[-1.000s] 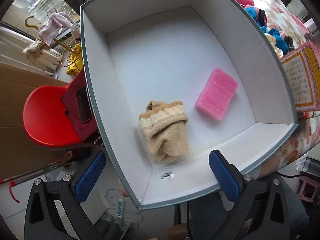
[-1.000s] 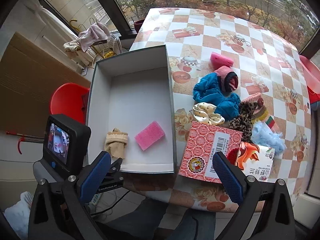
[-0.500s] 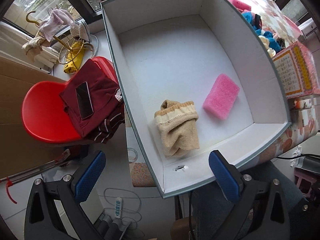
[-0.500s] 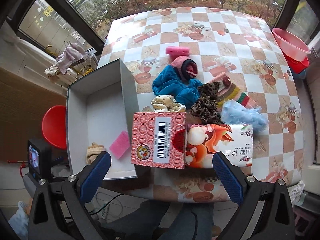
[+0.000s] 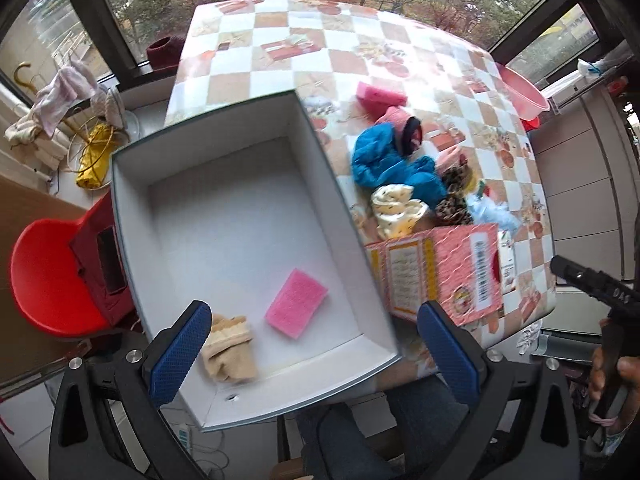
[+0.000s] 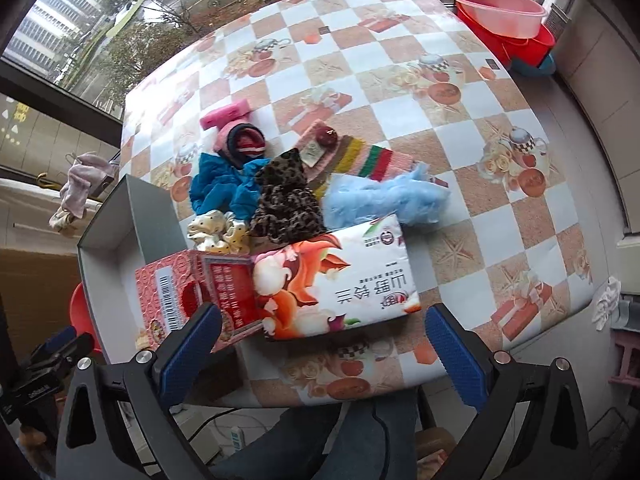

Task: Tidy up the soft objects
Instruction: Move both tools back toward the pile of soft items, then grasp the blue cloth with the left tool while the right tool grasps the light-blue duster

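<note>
A white open box (image 5: 132, 184) sits at the table's left edge. It holds a pink sponge (image 5: 296, 308) and a beige folded cloth (image 5: 230, 346). My left gripper (image 5: 316, 356) is open and empty above the box's near end. A pile of soft things lies on the table: a blue cloth (image 6: 224, 194), a leopard-print cloth (image 6: 288, 204), a light blue fluffy piece (image 6: 384, 198), a cream dotted scrunchie (image 6: 218, 232), a striped knit (image 6: 352, 156) and a second pink sponge (image 6: 226, 114). My right gripper (image 6: 320, 350) is open and empty, near the table's front edge.
A red patterned carton (image 6: 196, 292) and a white printed carton (image 6: 340, 280) lie between the pile and the front edge. Pink and red basins (image 6: 506, 20) stand at the far right corner. A red chair (image 5: 44, 280) with a dark red garment stands left of the table.
Both grippers have pulled back and swung right. The left view now takes in the table and pile beyond the box. The right view now centres on the cartons and the pile.
</note>
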`<state>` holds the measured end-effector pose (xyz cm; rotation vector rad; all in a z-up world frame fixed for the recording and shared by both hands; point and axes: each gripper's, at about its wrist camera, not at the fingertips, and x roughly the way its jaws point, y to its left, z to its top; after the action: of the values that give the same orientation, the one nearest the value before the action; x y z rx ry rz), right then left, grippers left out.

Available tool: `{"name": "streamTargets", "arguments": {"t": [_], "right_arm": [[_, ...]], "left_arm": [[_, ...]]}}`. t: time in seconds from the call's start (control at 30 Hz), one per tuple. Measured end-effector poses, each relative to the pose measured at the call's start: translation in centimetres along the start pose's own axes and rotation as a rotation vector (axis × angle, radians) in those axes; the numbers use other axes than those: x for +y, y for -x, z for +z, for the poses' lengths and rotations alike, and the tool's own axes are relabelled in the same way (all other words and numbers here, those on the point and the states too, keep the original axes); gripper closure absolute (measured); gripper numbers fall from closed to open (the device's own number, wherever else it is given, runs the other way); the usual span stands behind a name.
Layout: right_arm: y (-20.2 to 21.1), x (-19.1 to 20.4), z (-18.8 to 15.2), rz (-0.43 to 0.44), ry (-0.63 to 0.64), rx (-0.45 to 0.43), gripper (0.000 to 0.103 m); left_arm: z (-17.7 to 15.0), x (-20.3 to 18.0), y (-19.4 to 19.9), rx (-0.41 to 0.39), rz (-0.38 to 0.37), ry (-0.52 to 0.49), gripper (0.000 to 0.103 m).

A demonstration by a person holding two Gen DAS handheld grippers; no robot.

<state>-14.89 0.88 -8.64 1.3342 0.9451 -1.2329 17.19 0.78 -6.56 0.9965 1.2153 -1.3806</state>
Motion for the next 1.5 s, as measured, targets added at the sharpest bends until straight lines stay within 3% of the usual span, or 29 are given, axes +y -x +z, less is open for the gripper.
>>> {"name": "streamTargets", "arguments": {"t": [0.23, 0.6, 0.77, 0.9, 1.07, 1.27, 1.37, 1.43, 1.47, 1.5], "right_arm": [[-1.7, -4.9, 1.9, -0.001, -0.081, 0.051, 0.001], [-5.4, -9.0, 4.8, 0.038, -0.129, 0.137, 0.001], [-7.8, -9.3, 6.4, 0.05, -0.133, 0.179, 0.001], [-10.0, -8.6, 7.8, 0.035, -0.107, 0.202, 0.001], [-12.4, -5.9, 9.4, -0.001, 0.024, 0.212, 0.001], [-15.5, -3.3, 10.0, -0.108, 0.191, 0.253, 0.001], [-16.7, -3.3, 10.0, -0.134, 0.193, 0.298, 0.002], [-16.6, -3.5, 10.0, -0.12, 0.182, 0.302, 0.026], [-16.4, -3.6, 10.0, -0.098, 0.175, 0.305, 0.028], [-16.2, -3.8, 10.0, -0.088, 0.169, 0.306, 0.039]], "left_arm": [[7.0, -5.7, -2.1, 0.003, 0.035, -0.047, 0.0], [15.3, -9.4, -13.0, 0.2, 0.119, -0.05, 0.0], [16.5, -9.3, -17.3, 0.286, 0.181, -0.046, 0.0], [16.7, -9.0, -19.5, 0.345, 0.187, -0.032, 0.0], [16.8, -8.9, -21.8, 0.4, 0.204, -0.026, 0.0], [16.8, -8.6, -24.0, 0.449, 0.237, -0.021, 0.001], [16.7, -8.6, -24.8, 0.468, 0.232, -0.017, 0.015], [16.5, -8.2, -25.3, 0.489, 0.216, -0.007, 0.04], [16.2, -8.3, -25.4, 0.495, 0.197, 0.005, 0.042], [15.8, -8.3, -25.6, 0.491, 0.187, 0.013, 0.049]]}}
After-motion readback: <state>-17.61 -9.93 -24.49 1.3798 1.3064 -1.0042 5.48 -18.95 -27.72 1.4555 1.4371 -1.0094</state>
